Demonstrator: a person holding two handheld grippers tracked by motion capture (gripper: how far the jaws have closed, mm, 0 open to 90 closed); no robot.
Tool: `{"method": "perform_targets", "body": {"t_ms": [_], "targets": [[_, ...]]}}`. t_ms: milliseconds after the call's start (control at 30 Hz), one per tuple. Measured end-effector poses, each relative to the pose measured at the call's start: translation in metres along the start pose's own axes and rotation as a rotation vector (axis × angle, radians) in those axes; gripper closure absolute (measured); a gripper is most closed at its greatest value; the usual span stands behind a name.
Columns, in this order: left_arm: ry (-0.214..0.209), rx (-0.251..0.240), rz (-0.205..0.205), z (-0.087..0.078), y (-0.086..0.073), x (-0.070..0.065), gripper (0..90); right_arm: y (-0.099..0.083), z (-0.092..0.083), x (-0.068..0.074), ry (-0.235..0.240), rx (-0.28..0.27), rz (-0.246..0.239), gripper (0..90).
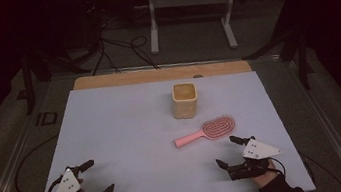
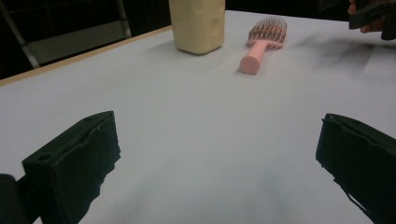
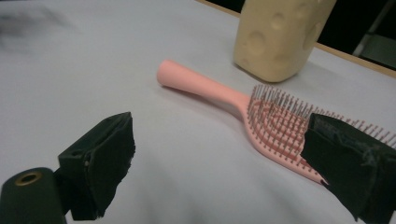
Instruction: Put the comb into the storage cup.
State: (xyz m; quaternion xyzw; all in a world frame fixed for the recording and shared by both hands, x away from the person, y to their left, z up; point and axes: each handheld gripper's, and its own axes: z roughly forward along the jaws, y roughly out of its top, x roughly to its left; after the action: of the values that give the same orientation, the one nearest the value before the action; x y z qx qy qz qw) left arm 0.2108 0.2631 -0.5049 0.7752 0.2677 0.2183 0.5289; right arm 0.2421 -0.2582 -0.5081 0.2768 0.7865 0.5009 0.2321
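Status: no object has been gripped yet, so the work stands at its opening stage, as judged from the layout. Starting at the left of the high view, the left gripper [image 1: 93,177] sits near the front left corner of the white table mat [image 1: 123,133], jaws spread wide and holding nothing; in the left gripper view, bare mat lies between its two black jaws, and the working objects are well ahead of it. Toward the centre-right, the cream cup [image 1: 184,100] stands upright on the mat, its mouth facing up and apparently empty. Just in front of the cup, and apart from it, lies the pink hairbrush [image 1: 205,131], flat on the mat with its bristles up. Its long axis runs roughly left to right across the table with a slight tilt: the handle end points left and a little toward the person, and the bristle head points right and slightly away. At the right, the right gripper [image 1: 228,151] rests near the front edge, just short of the hairbrush, jaws released and empty. In the right gripper view, the hairbrush [image 3: 261,116] lies between and beyond the jaws, its head close to the right-hand jaw, not yet in contact as far as can be told. Remaining, by judgement: close on the hairbrush, lift it, and probably stand it in the cup.
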Motion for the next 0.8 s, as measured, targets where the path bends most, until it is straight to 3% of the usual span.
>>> {"method": "perform_targets", "body": {"t_ms": [167,367,700,800], "targets": [[0.001,-0.005,-0.01,-0.001,0.0,0.001,0.0,0.0,0.0,-0.002,0.0,0.004,0.0,8.9],[0.002,-0.004,-0.011,-0.002,-0.001,0.001,0.0,0.001,-0.001,-0.005,0.007,-0.011,0.034,8.9],[0.0,-0.011,-0.015,-0.003,-0.001,0.0,0.0,0.007,0.0,-0.001,0.039,0.03,0.011,8.9],[0.002,-0.012,-0.017,-0.003,-0.001,0.001,0.0,0.012,-0.003,0.0,0.045,0.031,0.035,8.9]]}}
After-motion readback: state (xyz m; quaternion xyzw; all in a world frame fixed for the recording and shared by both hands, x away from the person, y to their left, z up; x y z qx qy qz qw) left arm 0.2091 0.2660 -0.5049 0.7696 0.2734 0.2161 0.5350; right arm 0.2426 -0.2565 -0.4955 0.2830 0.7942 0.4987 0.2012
